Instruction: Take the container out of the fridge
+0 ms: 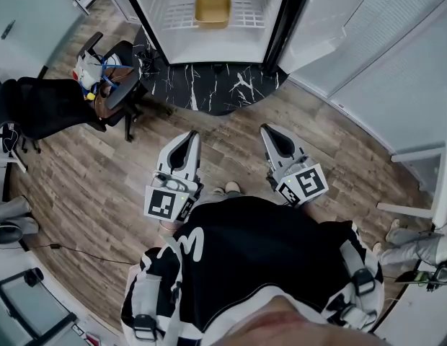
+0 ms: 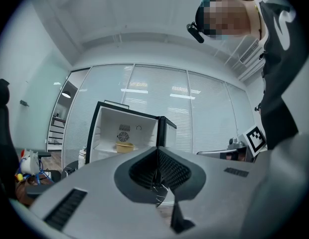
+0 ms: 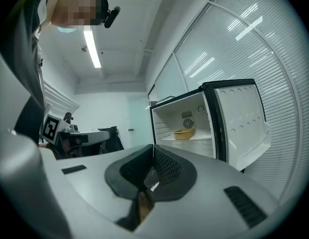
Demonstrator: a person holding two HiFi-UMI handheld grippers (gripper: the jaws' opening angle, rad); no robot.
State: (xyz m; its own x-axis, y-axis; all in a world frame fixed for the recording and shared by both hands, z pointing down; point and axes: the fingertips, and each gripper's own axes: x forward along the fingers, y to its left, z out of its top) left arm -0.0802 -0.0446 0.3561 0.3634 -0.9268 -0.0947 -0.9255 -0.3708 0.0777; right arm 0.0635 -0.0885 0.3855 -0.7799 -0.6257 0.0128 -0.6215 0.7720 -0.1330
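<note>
A yellow container (image 1: 213,9) rests on the wire shelf inside the open white fridge (image 1: 166,38), straight ahead at the top of the head view. It also shows small in the left gripper view as the yellow container (image 2: 124,147) and in the right gripper view as the container (image 3: 184,133). My left gripper (image 1: 192,135) and right gripper (image 1: 265,130) are held side by side over the wooden floor, well short of the fridge, both pointing at it. Both have their jaws shut with nothing between them.
The fridge door (image 1: 328,20) stands swung open to the right. A black marbled mat (image 1: 209,85) lies in front of the fridge. An office chair (image 1: 101,78) loaded with items stands at the left. A white table (image 1: 432,171) edge is at the right.
</note>
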